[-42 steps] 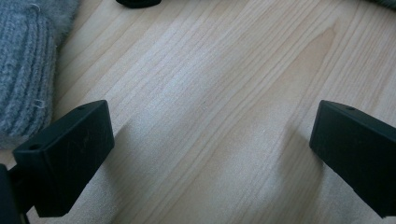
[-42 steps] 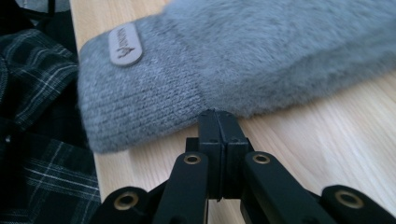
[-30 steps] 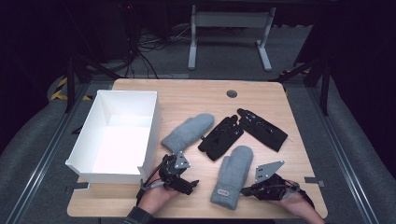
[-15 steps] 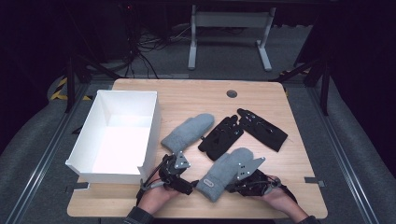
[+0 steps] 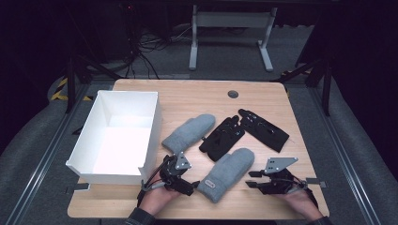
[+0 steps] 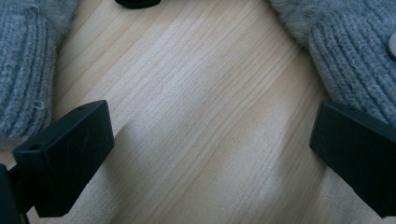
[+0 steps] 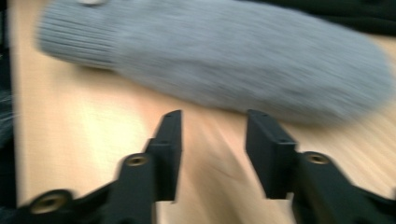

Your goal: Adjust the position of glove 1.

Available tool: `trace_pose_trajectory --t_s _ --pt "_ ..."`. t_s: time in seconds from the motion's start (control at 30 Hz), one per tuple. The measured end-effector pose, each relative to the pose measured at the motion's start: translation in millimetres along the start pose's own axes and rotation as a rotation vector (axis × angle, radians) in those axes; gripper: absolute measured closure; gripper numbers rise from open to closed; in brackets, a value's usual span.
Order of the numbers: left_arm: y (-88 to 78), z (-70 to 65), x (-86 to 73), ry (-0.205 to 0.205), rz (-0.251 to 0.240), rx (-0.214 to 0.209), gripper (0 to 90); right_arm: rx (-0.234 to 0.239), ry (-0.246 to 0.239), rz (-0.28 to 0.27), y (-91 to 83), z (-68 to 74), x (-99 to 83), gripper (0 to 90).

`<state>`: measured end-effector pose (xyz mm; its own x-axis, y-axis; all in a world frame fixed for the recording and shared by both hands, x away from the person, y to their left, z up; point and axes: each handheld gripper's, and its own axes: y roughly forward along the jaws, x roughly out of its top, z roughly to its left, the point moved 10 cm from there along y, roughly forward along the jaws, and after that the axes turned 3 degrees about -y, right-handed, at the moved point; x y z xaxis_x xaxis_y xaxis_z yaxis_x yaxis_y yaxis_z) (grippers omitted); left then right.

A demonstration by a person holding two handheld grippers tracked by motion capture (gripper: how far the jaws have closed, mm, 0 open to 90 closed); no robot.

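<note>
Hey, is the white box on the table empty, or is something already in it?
Empty. The high view shows the white box with a bare floor; both grey mittens lie outside it.

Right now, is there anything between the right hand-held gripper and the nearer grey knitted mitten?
No. In the right gripper view, bare pale wooden table separates the right hand-held gripper, jaws apart and empty, from the nearer grey knitted mitten.

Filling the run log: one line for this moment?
left gripper: jaws open, bare wood between | right gripper: jaws just opened, nothing between, beside near grey mitten | far grey mitten, black gloves: on table
</note>
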<state>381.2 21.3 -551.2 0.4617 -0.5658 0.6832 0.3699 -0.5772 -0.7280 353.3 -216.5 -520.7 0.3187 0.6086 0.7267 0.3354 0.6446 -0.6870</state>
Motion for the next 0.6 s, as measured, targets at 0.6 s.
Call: trace_pose_trajectory --t_s 0.6 --pt "-11.1 0.5 16.0 -0.036 0.002 0.030 5.6 -0.118 0.021 -0.010 5.1 -28.3 -18.6 20.9"
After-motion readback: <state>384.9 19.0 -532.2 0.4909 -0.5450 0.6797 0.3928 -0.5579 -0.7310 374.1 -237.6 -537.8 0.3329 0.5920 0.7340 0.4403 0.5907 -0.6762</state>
